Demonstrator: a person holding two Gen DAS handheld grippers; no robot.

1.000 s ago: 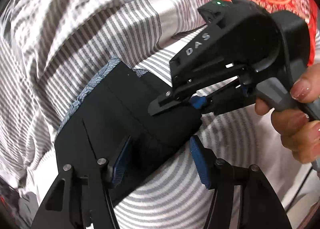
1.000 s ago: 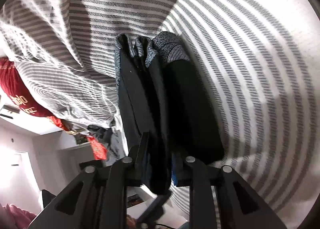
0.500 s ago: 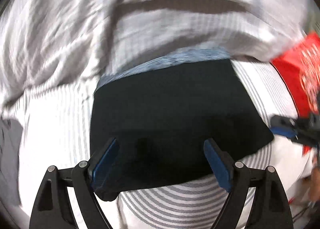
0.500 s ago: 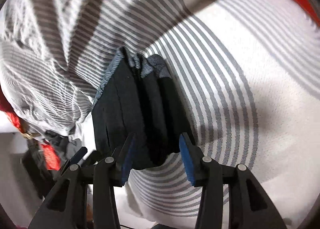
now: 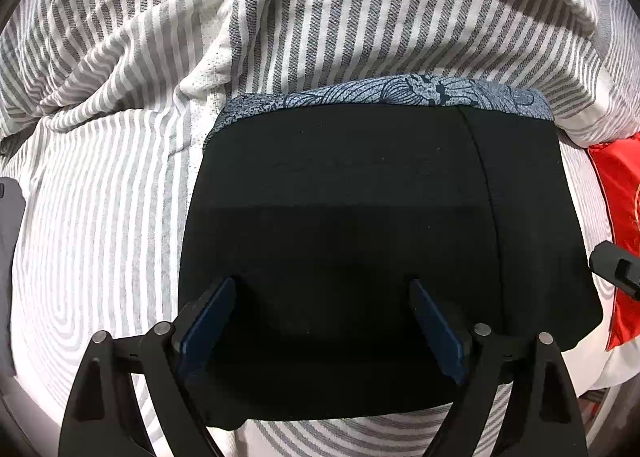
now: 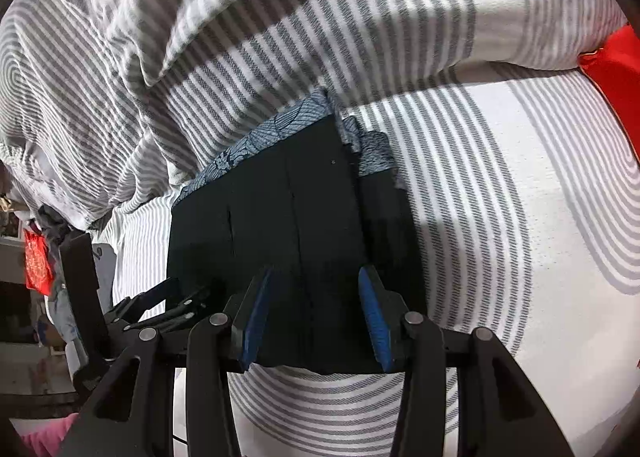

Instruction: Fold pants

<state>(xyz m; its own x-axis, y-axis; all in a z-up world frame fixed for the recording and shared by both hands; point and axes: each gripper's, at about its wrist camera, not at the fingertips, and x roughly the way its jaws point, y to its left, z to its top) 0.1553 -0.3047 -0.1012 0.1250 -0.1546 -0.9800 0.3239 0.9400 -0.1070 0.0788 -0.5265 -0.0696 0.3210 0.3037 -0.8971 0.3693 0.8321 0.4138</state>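
The black pants (image 5: 360,225) lie folded in a flat rectangle on the striped bed sheet (image 5: 100,217), with a blue patterned waistband (image 5: 400,95) along the far edge. My left gripper (image 5: 324,321) is open, its blue pads spread just over the near edge of the pants, holding nothing. In the right wrist view the folded pants (image 6: 280,225) lie ahead, layers showing at the right side. My right gripper (image 6: 316,317) is open over their near edge, empty. The left gripper (image 6: 168,305) shows at the left of that view.
A rumpled grey-striped duvet (image 5: 280,17) is bunched behind the pants. A red cushion (image 5: 616,185) lies at the right edge; it also shows in the right wrist view (image 6: 616,73). The bed's near edge (image 5: 600,373) is at lower right. Room clutter (image 6: 36,265) lies past the bed's left side.
My right gripper has let go of the pants and opened. The pants now lie flat on the sheet. My left gripper has swung round to face them squarely.
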